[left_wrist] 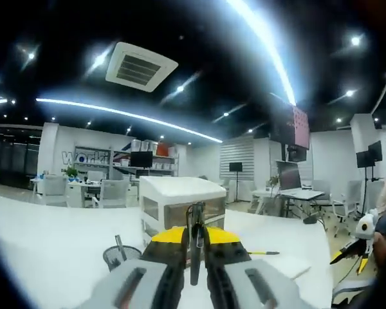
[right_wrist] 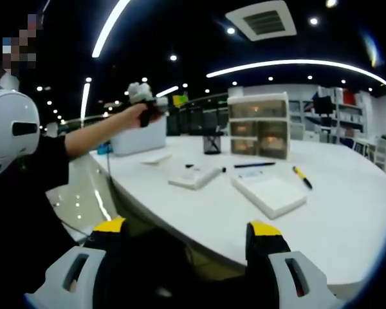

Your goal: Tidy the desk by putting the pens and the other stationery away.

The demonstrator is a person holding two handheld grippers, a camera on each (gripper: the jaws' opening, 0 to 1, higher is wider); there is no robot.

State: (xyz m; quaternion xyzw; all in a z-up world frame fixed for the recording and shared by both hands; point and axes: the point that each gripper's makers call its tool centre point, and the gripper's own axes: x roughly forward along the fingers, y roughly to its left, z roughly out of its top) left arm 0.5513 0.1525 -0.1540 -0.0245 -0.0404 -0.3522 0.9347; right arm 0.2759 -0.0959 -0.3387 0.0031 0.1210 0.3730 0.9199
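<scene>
Two jaws of the left gripper (left_wrist: 197, 248) are clamped on a dark pen (left_wrist: 195, 241), held upright above the white surface (left_wrist: 45, 248); a mesh pen cup (left_wrist: 120, 257) stands just left, a drawer unit (left_wrist: 180, 203) behind it. In the right gripper view, the right gripper (right_wrist: 190, 248) has its jaws wide apart at the surface's near edge. A yellow pen (right_wrist: 302, 177), a black pen (right_wrist: 254, 165) and a notepad (right_wrist: 268, 194) lie ahead.

White desk (right_wrist: 347, 219) with pens (right_wrist: 254, 165), notepads (right_wrist: 269, 194), drawer unit (right_wrist: 258, 125).
</scene>
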